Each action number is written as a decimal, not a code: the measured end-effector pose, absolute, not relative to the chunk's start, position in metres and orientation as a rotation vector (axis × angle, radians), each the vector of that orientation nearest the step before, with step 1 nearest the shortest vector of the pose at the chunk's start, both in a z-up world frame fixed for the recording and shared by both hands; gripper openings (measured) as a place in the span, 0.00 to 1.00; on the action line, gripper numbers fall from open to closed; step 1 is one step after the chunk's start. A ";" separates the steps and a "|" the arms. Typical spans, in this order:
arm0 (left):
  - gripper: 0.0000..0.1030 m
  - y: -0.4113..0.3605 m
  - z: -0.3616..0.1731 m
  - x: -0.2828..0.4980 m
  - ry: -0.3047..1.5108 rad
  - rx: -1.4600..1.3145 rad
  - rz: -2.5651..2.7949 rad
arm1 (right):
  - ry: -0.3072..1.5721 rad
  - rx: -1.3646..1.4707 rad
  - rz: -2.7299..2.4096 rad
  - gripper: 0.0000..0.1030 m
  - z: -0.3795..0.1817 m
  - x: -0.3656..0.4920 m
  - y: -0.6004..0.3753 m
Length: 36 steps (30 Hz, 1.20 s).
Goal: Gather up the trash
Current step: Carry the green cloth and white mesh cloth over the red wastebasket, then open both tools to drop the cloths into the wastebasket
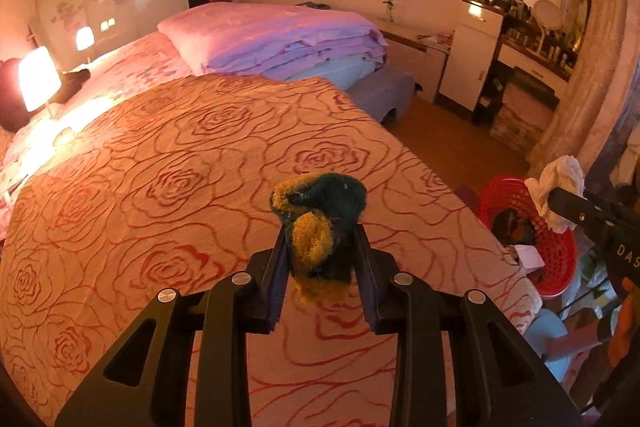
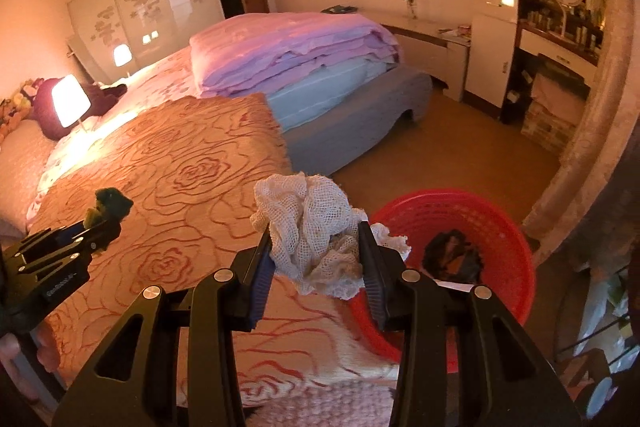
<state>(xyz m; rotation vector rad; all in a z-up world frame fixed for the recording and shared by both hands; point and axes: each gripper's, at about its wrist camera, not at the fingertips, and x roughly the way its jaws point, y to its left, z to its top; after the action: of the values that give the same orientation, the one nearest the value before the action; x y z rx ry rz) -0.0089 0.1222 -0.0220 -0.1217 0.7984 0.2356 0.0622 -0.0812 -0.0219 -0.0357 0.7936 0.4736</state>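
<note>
My left gripper (image 1: 322, 239) is shut on a fuzzy dark green and yellow rag (image 1: 320, 223), held above the rose-patterned bedspread (image 1: 160, 167). My right gripper (image 2: 316, 239) is shut on a crumpled white mesh cloth (image 2: 312, 227), held over the bed's edge just left of a red plastic basket (image 2: 492, 227). The basket stands on the floor beside the bed and holds dark scraps and a bit of paper. In the left wrist view the right gripper (image 1: 554, 201), with the white cloth (image 1: 556, 179), hangs over the basket (image 1: 560, 255). The left gripper (image 2: 102, 221) shows at left in the right wrist view.
Folded pink and blue quilts (image 1: 280, 39) lie at the far end of the bed. A lit lamp (image 1: 38, 79) stands at left. A dresser with a mirror (image 1: 552, 27) and a white cabinet (image 1: 472, 55) line the far right wall. A brown floor (image 2: 460, 155) lies between.
</note>
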 end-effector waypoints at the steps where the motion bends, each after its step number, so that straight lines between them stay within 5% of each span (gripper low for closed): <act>1: 0.28 0.120 -0.022 -0.007 0.798 -0.118 0.230 | 0.792 -0.034 0.467 0.38 -0.021 0.063 -0.084; 36: 0.28 0.001 -0.038 0.080 0.874 -0.051 -0.076 | 0.853 0.091 0.235 0.38 -0.044 0.102 -0.188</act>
<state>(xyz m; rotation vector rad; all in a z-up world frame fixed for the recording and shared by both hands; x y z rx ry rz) 0.0801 0.0011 -0.0377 -0.0514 0.8735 -0.0763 0.1016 -0.1878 -0.0445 0.0905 0.8528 0.2346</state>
